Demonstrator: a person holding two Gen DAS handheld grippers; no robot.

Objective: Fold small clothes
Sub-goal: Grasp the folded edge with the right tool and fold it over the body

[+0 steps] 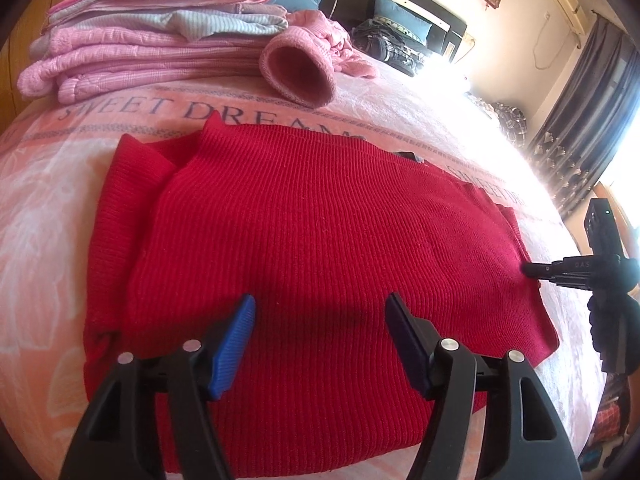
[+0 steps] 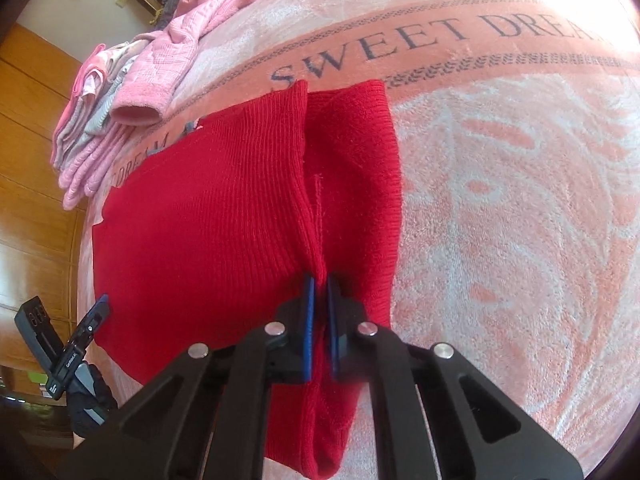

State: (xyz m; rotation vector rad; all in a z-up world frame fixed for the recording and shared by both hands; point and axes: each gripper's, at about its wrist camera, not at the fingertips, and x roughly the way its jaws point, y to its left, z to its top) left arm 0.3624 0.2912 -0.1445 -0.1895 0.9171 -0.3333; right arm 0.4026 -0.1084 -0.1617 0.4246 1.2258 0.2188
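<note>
A red ribbed knit sweater (image 1: 320, 216) lies flat on the pink bedspread (image 1: 48, 208), with a narrower red part sticking out at its left. My left gripper (image 1: 322, 304) hovers open just above the sweater's near half, nothing between its blue pads. At the sweater's right edge, my right gripper (image 1: 532, 270) pinches the fabric. In the right wrist view my right gripper (image 2: 320, 282) is shut on a raised fold of the sweater (image 2: 200, 220), where a folded-over strip meets the body. My left gripper (image 2: 102, 304) shows at the lower left by the sweater's edge, held by a black-gloved hand (image 2: 90, 400).
A stack of folded pink and grey clothes (image 1: 140, 40) sits at the bed's far left, a pink cuffed garment (image 1: 298, 72) beside it. Pillows and a dark headboard (image 1: 400, 12) stand behind. Curtains (image 1: 580, 128) hang at right. Wooden wardrobe panels (image 2: 36, 160) flank the bed.
</note>
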